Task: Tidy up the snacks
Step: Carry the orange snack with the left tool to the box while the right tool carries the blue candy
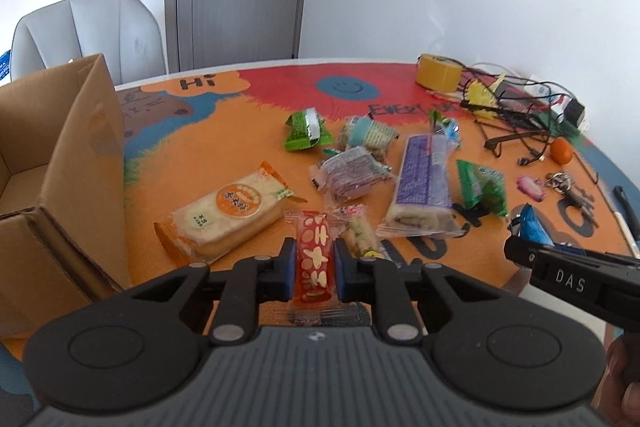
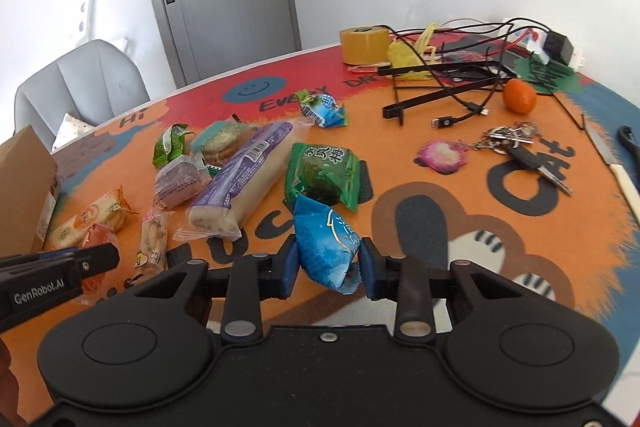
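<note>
My left gripper (image 1: 314,263) is shut on a red snack packet (image 1: 314,259) with white flower shapes, held just above the table's near edge. My right gripper (image 2: 328,263) is shut on a blue snack packet (image 2: 326,251), also seen from the left wrist view (image 1: 534,229). An open cardboard box (image 1: 60,163) stands to the left. Loose snacks lie on the mat: a rice-cracker pack (image 1: 230,213), a purple roll cake (image 1: 424,183), a green plum packet (image 2: 322,175), a small biscuit stick pack (image 2: 152,241).
A tape roll (image 2: 364,45), tangled black cables and a stand (image 2: 444,79), an orange (image 2: 519,97), keys with a pink fob (image 2: 516,147) and a pen (image 2: 624,183) lie at the right of the round table. A grey chair (image 1: 86,31) stands behind the box.
</note>
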The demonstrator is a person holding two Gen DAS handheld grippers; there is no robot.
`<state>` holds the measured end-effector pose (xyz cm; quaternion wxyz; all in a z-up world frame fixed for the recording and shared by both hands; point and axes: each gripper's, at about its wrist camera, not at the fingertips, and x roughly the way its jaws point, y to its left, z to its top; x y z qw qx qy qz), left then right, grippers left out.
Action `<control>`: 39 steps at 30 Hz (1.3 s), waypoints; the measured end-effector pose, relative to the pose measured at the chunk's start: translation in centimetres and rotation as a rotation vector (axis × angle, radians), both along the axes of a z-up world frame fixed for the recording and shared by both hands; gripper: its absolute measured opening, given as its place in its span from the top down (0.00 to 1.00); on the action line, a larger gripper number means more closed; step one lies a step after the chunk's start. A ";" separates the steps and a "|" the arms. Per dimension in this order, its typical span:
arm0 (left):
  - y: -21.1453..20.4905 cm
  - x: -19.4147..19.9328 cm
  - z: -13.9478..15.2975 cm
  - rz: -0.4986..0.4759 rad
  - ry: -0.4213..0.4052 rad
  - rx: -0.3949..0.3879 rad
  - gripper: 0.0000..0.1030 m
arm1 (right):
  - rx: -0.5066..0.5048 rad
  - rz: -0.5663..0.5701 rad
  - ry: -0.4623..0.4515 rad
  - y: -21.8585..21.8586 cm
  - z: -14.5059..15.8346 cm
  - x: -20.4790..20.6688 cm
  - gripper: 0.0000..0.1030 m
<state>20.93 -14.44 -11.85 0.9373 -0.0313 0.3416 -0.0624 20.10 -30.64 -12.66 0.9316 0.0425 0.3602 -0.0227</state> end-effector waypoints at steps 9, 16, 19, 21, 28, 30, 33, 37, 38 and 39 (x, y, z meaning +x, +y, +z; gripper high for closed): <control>2.1 -2.6 3.0 0.031 -0.086 -0.028 0.83 | 0.000 0.029 -0.063 1.6 2.6 -1.9 0.69; 4.6 -4.7 5.3 0.085 -0.148 -0.032 0.83 | 0.011 0.100 -0.119 4.4 4.5 -3.0 0.69; 5.6 -5.7 6.2 0.109 -0.174 -0.031 0.83 | 0.017 0.134 -0.139 5.6 5.2 -3.4 0.69; 6.4 -6.3 6.8 0.126 -0.189 -0.030 0.83 | 0.020 0.155 -0.152 6.5 5.6 -3.5 0.69; 8.5 -8.0 8.5 0.180 -0.237 -0.018 0.83 | 0.031 0.240 -0.195 9.5 7.1 -4.1 0.69; 9.3 -8.3 8.9 0.196 -0.247 -0.019 0.83 | 0.032 0.262 -0.203 10.3 7.5 -4.1 0.69; 10.2 -8.7 9.4 0.220 -0.261 -0.016 0.83 | 0.033 0.299 -0.217 11.7 7.9 -4.1 0.69; 11.4 -9.2 10.0 0.251 -0.275 -0.009 0.83 | 0.037 0.347 -0.232 13.4 8.4 -4.1 0.69; 11.8 -9.2 10.1 0.258 -0.277 -0.007 0.83 | 0.037 0.358 -0.234 13.7 8.5 -4.0 0.69; 12.1 -9.3 10.2 0.266 -0.279 -0.006 0.83 | 0.037 0.369 -0.237 14.1 8.6 -3.9 0.69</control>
